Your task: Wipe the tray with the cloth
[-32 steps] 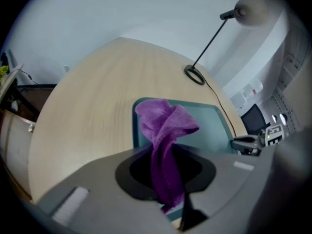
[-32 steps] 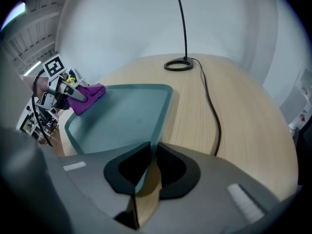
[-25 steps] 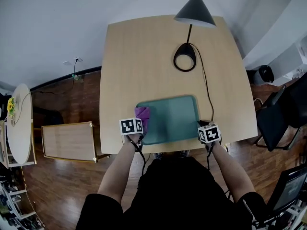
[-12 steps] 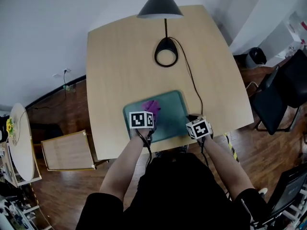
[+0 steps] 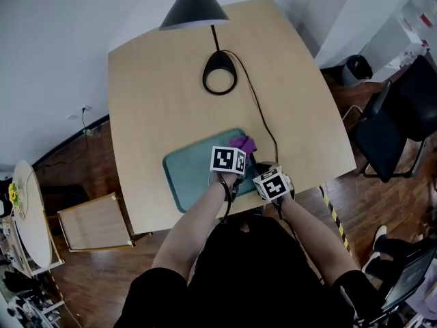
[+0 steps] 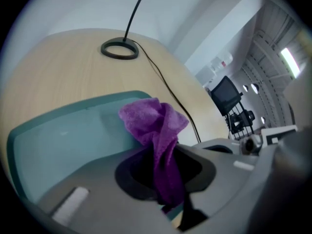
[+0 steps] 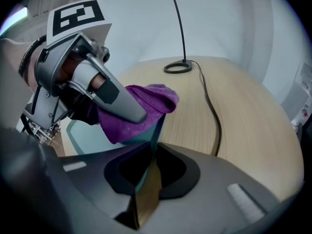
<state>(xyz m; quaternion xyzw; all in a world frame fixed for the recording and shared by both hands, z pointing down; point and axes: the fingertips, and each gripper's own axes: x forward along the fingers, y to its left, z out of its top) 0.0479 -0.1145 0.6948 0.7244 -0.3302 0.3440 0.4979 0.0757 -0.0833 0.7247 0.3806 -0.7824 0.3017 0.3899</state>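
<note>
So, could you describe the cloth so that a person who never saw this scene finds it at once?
Find the pale wooden table under the black desk lamp; near the edge closest to the person lies a teal rectangular tray. At the tray's right end, the left tongs pinch a crumpled purple cloth, the only purple, soft thing there.

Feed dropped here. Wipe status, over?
Left gripper shut on purple cloth, at right end of teal rectangular tray. Right gripper shut on tray rim. Black lamp cord beside tray.
</note>
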